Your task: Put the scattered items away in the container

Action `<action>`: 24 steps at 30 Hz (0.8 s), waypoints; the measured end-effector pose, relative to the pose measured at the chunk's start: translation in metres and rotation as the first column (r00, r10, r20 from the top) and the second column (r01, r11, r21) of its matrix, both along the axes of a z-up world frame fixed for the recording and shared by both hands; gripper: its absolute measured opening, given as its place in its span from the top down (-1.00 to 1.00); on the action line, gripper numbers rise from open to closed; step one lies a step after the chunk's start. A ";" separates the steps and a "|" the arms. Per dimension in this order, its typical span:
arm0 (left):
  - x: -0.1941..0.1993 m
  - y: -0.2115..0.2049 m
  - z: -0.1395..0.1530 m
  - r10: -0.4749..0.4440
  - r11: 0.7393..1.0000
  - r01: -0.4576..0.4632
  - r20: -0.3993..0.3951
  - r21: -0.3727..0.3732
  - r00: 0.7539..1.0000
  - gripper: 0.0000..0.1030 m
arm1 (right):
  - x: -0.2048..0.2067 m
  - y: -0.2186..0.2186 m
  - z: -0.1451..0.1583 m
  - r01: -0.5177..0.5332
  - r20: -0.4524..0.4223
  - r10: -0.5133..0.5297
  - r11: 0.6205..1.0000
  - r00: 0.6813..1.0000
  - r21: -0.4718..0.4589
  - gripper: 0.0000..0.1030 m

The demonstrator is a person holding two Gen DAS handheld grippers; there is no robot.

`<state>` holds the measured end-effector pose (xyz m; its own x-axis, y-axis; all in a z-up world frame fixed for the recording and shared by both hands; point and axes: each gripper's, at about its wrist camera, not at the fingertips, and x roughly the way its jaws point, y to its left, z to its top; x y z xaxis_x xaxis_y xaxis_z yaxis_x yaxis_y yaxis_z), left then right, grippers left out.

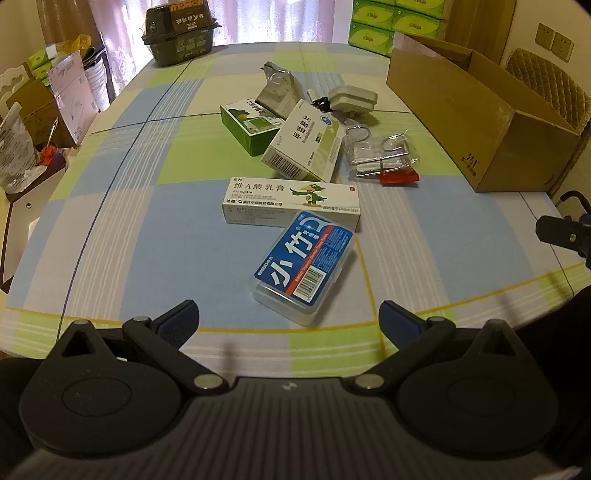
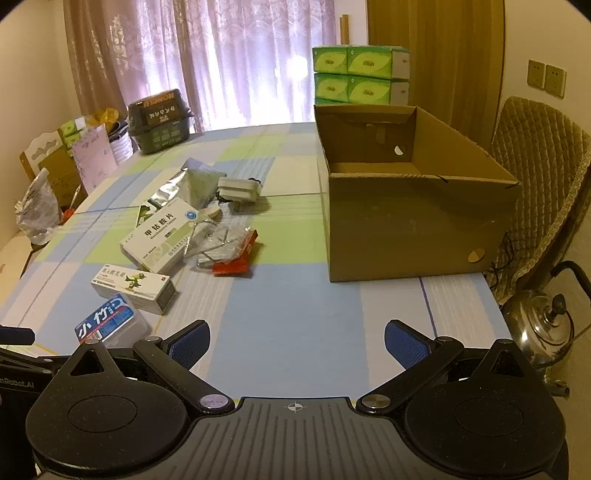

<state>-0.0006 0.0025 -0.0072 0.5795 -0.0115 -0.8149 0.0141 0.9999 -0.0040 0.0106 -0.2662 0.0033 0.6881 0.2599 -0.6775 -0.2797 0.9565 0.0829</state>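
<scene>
Scattered items lie mid-table. A clear case with a blue label (image 1: pixel 304 264) (image 2: pixel 107 321) is nearest, just ahead of my left gripper (image 1: pixel 288 321), which is open and empty. Behind it lie a white ointment box (image 1: pixel 291 199) (image 2: pixel 133 286), a larger white medicine box (image 1: pixel 303 142) (image 2: pixel 162 236), a green box (image 1: pixel 245 127), a foil pouch (image 1: pixel 279 90) (image 2: pixel 192 182), a white plug adapter (image 1: pixel 352 98) (image 2: pixel 238 190) and a clear packet with a red end (image 1: pixel 384 158) (image 2: pixel 229 251). The open cardboard box (image 1: pixel 476 118) (image 2: pixel 413 206) stands at the right. My right gripper (image 2: pixel 295 341) is open over bare cloth.
A checked blue-green tablecloth (image 2: pixel 288 317) covers the table. A dark basket (image 1: pixel 179 33) (image 2: pixel 160 122) sits at the far left corner, tissue boxes (image 2: pixel 360 74) behind the cardboard box. A padded chair (image 2: pixel 543 177) and a metal kettle (image 2: pixel 539 325) stand right of the table.
</scene>
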 end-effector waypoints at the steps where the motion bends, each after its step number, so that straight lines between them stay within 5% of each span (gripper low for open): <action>1: 0.000 0.000 0.000 0.000 1.000 0.000 0.000 0.000 1.000 -0.98 | 0.000 -0.001 0.000 0.002 0.000 -0.002 1.000 1.000 -0.001 -1.00; 24: 0.000 0.002 -0.001 0.013 1.000 -0.013 -0.013 -0.012 1.000 -0.98 | -0.002 0.000 -0.003 -0.017 -0.021 0.017 1.000 1.000 -0.007 -1.00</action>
